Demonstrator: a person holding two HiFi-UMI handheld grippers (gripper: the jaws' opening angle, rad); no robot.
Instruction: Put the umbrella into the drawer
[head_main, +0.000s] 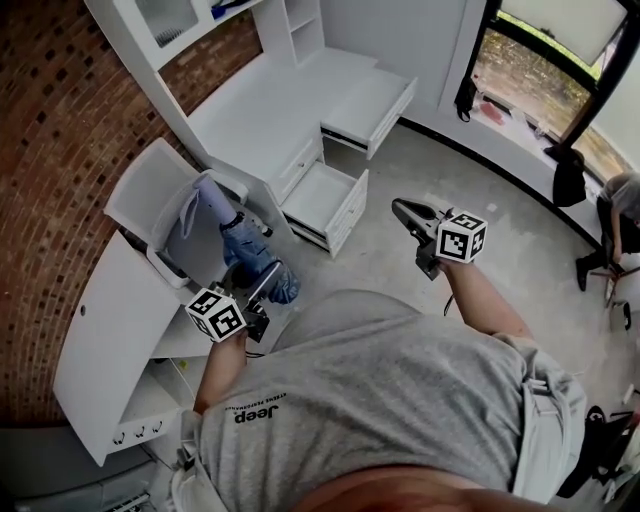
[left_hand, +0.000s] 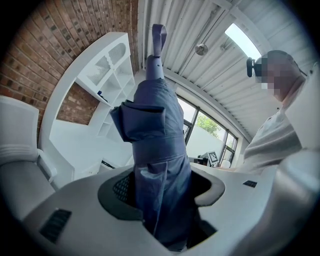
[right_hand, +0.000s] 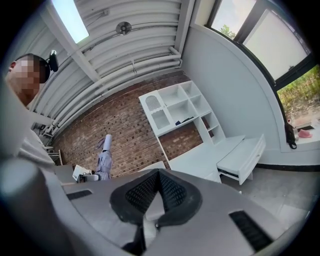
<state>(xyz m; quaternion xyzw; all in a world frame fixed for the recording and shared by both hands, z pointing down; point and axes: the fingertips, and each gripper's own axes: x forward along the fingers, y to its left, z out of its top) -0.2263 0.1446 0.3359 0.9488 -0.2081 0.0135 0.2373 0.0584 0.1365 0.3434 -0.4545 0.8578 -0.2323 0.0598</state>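
The folded blue umbrella (head_main: 243, 243) stands tilted over the white chair, with its pale tip toward the desk. My left gripper (head_main: 262, 288) is shut on its lower end. In the left gripper view the umbrella (left_hand: 155, 125) rises straight up from between the jaws (left_hand: 165, 197), and fabric fills the gap. My right gripper (head_main: 402, 209) is held out over the floor, shut and with nothing in it; its pads (right_hand: 170, 190) meet at the tip. The white desk has a low drawer (head_main: 325, 196) pulled open and a wider top drawer (head_main: 372, 106) also open. In the right gripper view the wide drawer (right_hand: 243, 159) lies ahead to the right and the umbrella (right_hand: 104, 159) to the left.
A white chair (head_main: 158, 198) stands by the brick wall (head_main: 60, 120), with a low white cabinet (head_main: 105, 345) beside it. A white shelf unit (right_hand: 175, 107) sits on the desk. Dark bags (head_main: 568, 176) and another person (head_main: 625, 205) are by the windows at the right.
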